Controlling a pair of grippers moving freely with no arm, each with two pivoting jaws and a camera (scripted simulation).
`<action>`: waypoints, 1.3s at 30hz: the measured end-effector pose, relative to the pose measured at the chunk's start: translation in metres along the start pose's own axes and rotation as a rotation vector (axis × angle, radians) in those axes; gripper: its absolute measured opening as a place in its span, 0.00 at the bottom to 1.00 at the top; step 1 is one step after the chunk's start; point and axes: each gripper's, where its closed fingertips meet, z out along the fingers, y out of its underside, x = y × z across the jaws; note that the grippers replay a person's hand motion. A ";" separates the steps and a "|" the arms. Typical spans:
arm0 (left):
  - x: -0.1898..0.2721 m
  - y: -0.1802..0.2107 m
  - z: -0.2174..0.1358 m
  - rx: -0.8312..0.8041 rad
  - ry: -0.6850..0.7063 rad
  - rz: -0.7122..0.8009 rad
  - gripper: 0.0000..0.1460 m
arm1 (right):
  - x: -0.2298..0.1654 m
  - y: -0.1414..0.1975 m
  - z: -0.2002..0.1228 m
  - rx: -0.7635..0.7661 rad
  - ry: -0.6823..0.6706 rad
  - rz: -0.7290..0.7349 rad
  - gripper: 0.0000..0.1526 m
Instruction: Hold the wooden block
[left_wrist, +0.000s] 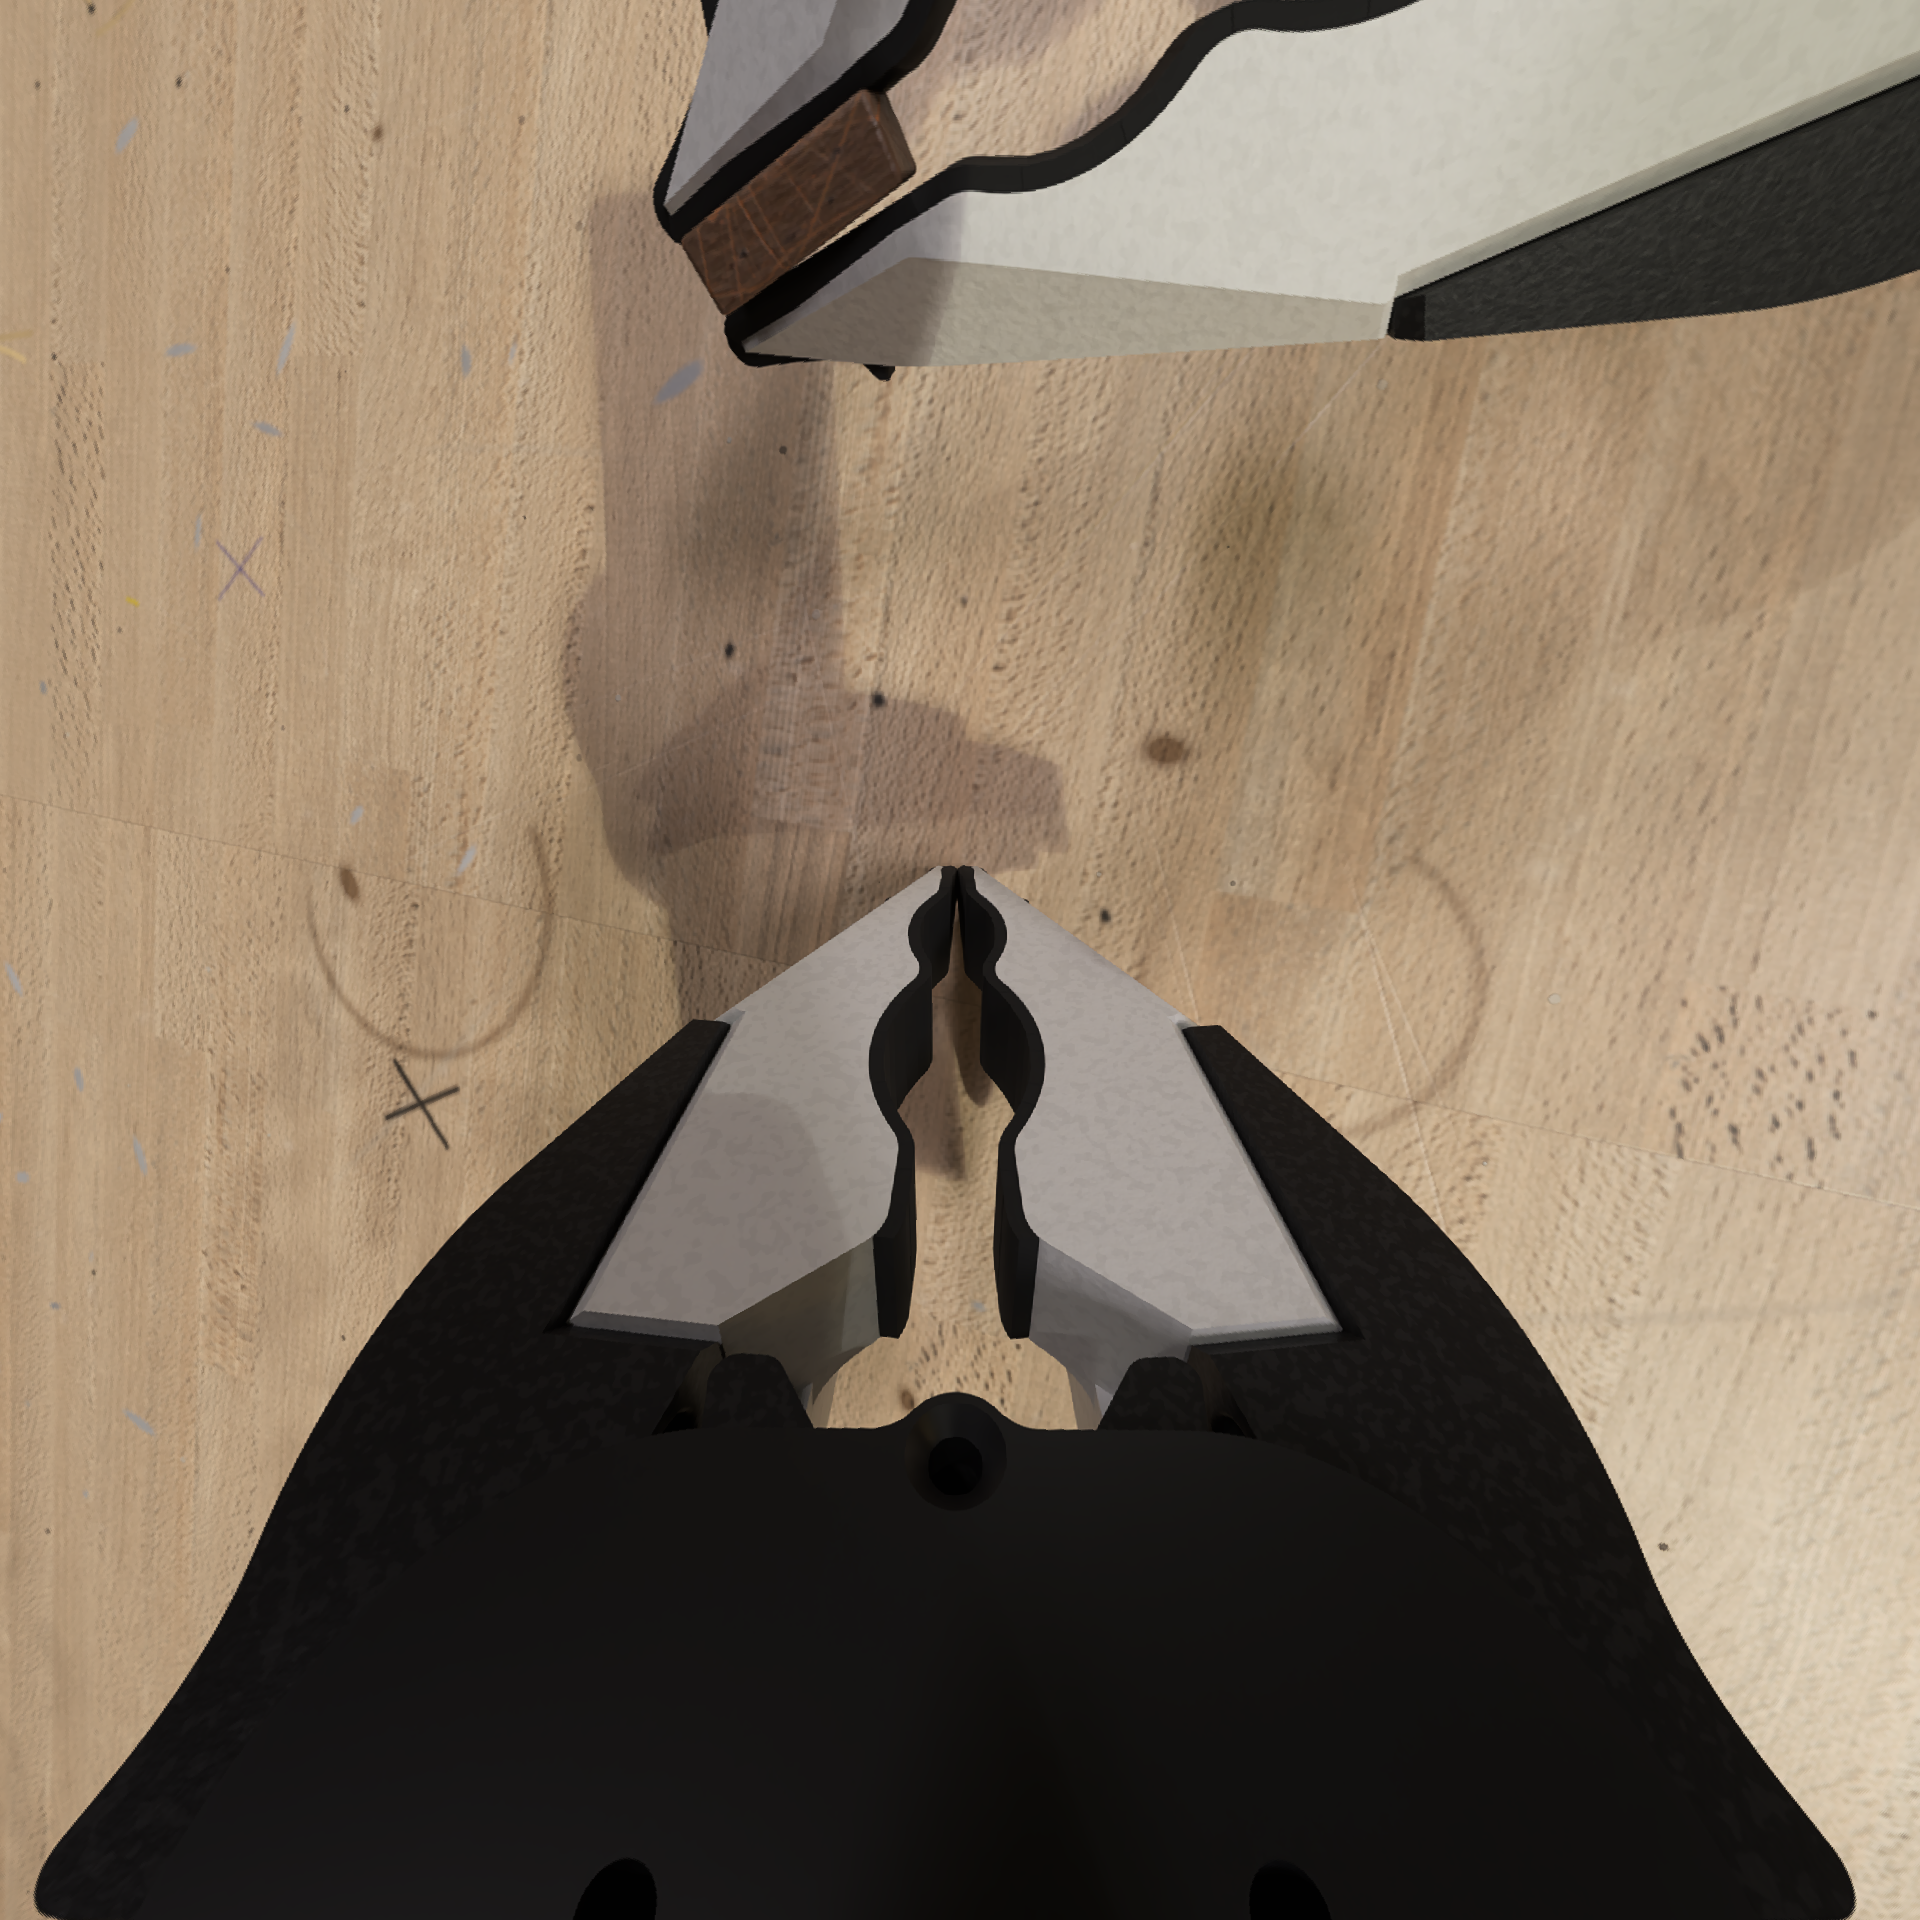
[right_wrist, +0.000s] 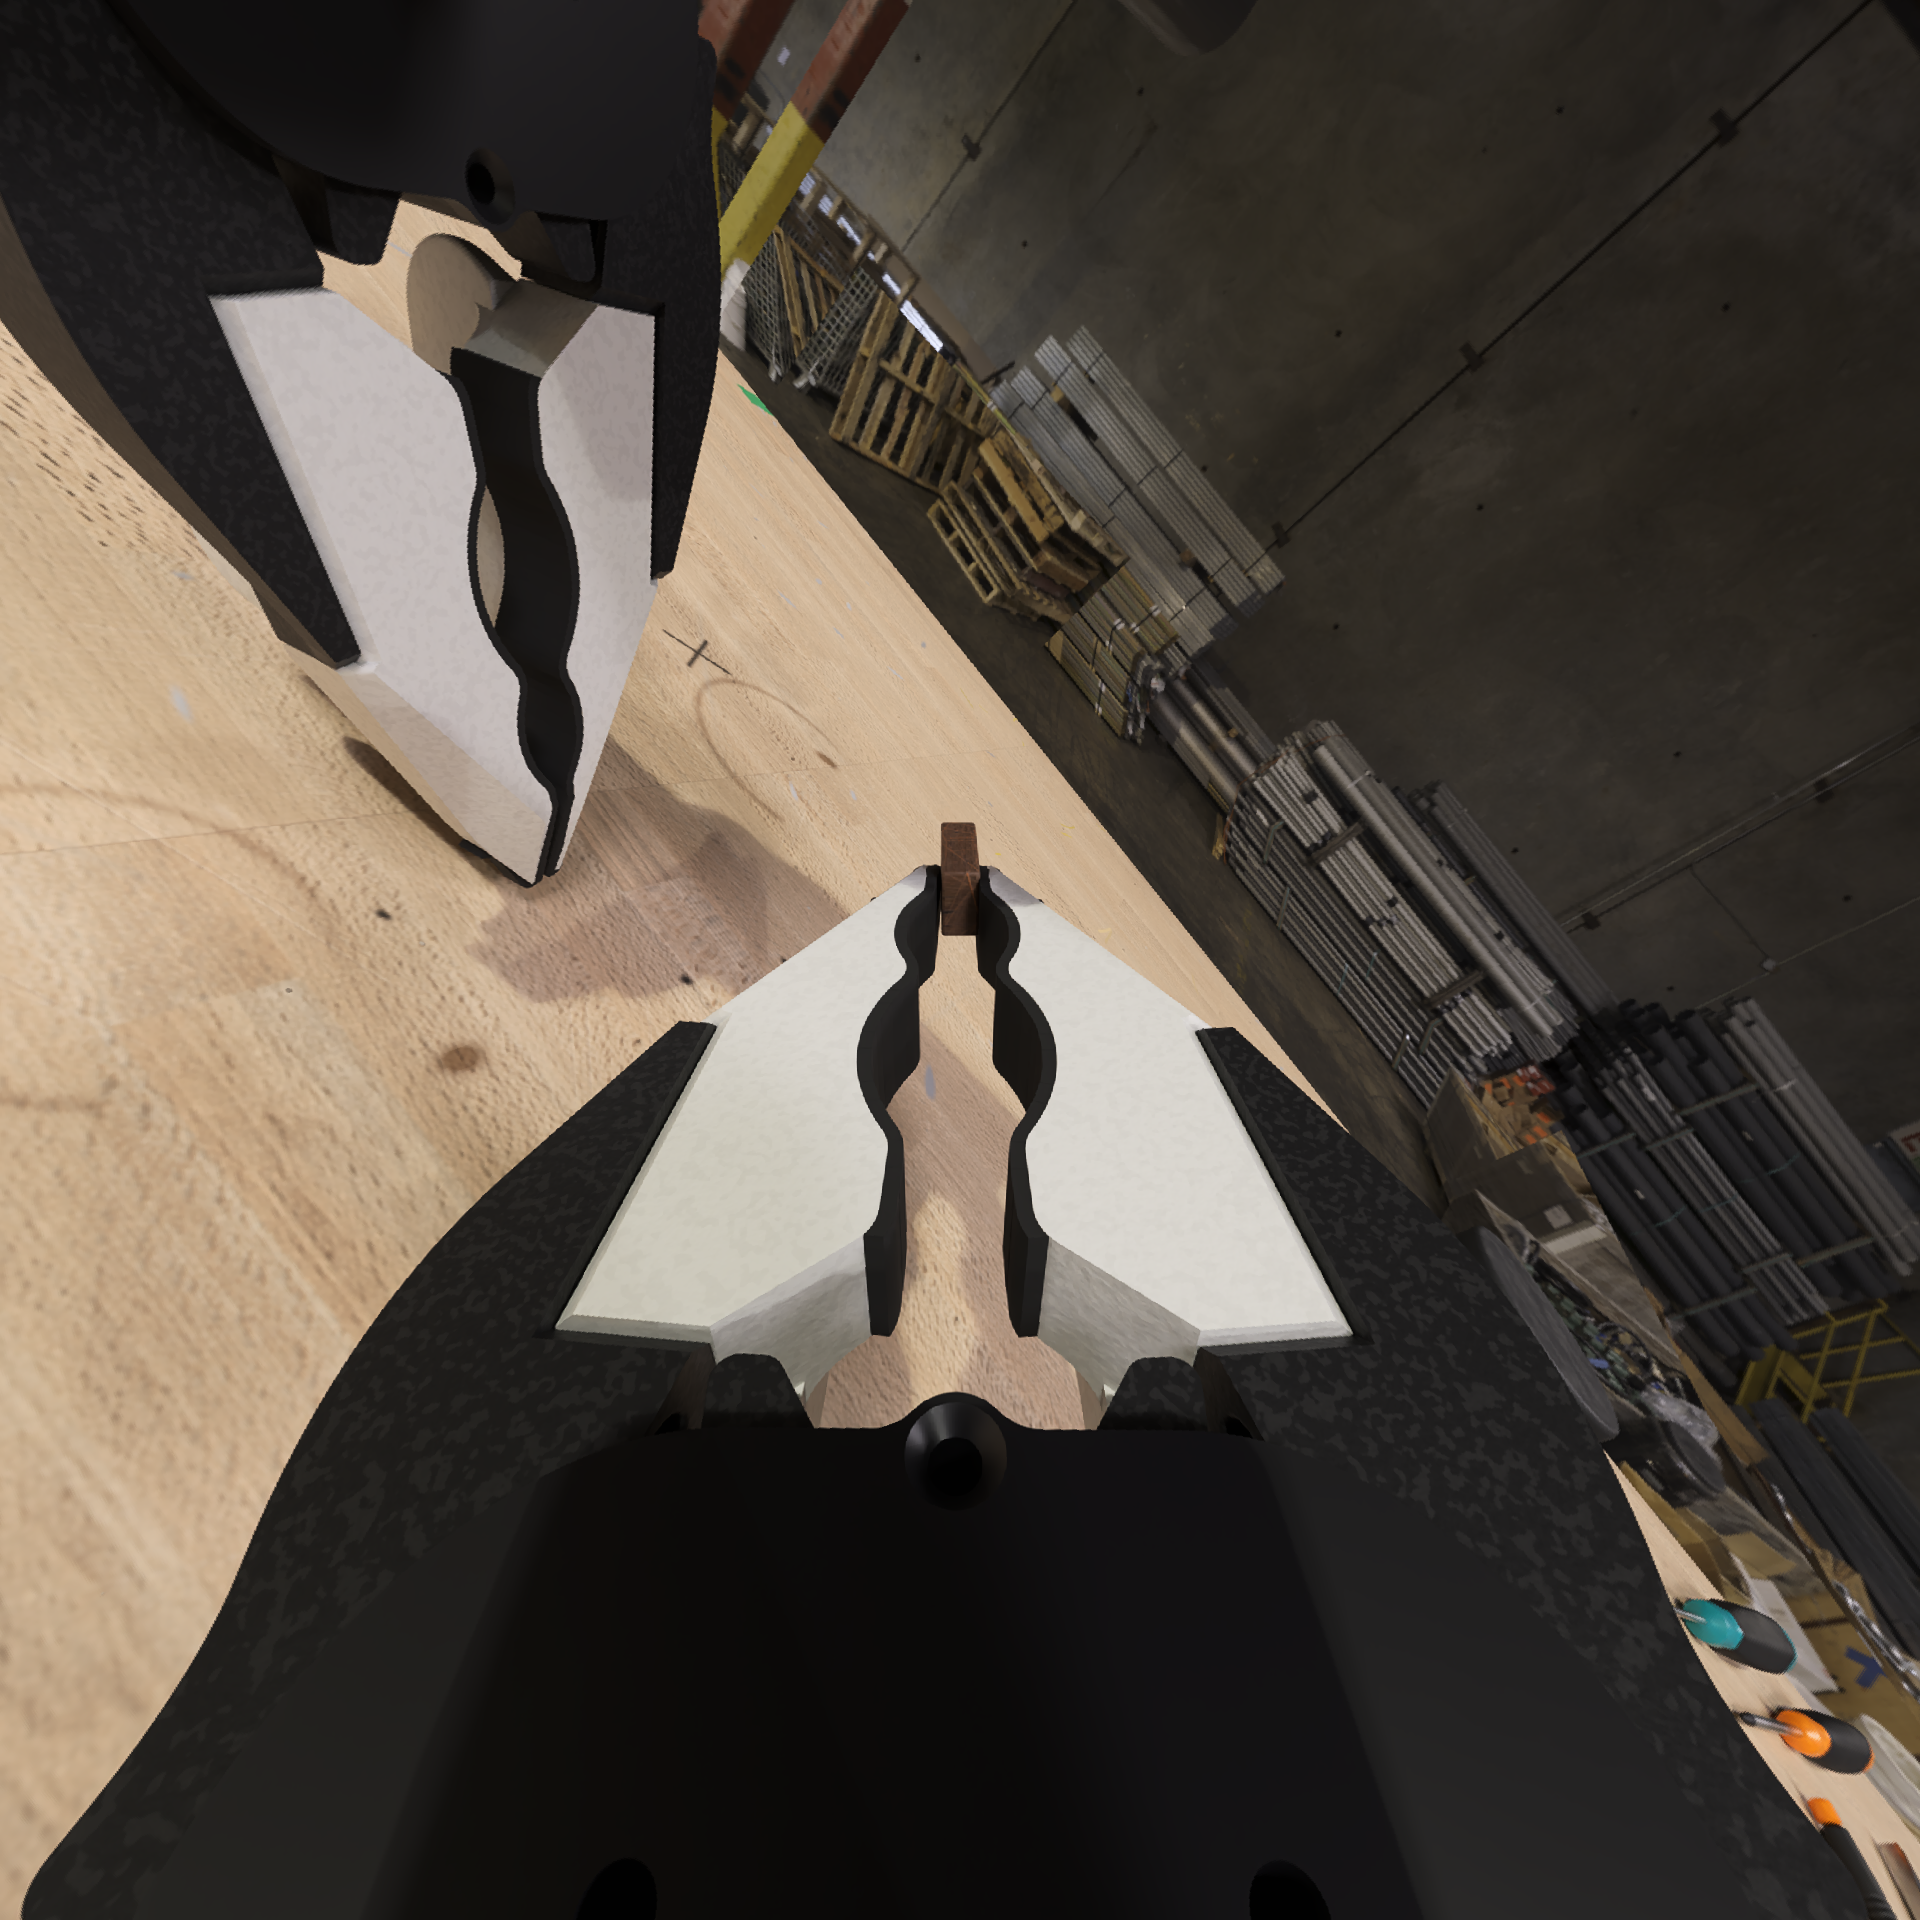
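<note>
The wooden block (right_wrist: 958, 881) is small, dark brown and flat. My right gripper (right_wrist: 958, 878) is shut on it at the fingertips and holds it above the light wooden table (right_wrist: 260, 1039). In the left wrist view the block (left_wrist: 795, 203) shows clamped between the right gripper's white fingers (left_wrist: 1039, 281), up and ahead of me. My left gripper (left_wrist: 956, 878) is shut and empty, tips touching, pointing down over the table (left_wrist: 312, 727). It also shows in the right wrist view (right_wrist: 545, 868), to the left of the block and apart from it.
The table's far edge runs diagonally in the right wrist view, with stacked pallets (right_wrist: 935, 436) and metal pipes (right_wrist: 1403, 883) on the floor beyond. Screwdrivers with teal (right_wrist: 1735, 1633) and orange (right_wrist: 1818, 1740) handles lie at the lower right. Pencil crosses (left_wrist: 421, 1103) mark the table.
</note>
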 end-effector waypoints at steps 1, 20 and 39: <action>0.000 0.000 0.000 -0.001 -0.003 0.005 0.00 | 0.000 0.000 0.000 0.000 0.000 0.000 0.04; 0.010 -0.008 -0.001 0.079 0.085 0.071 0.00 | 0.000 -0.001 0.000 0.003 0.000 -0.002 0.04; -0.014 -0.002 -0.016 0.076 -0.012 -0.004 0.00 | -0.001 -0.007 0.001 0.026 0.001 -0.012 0.04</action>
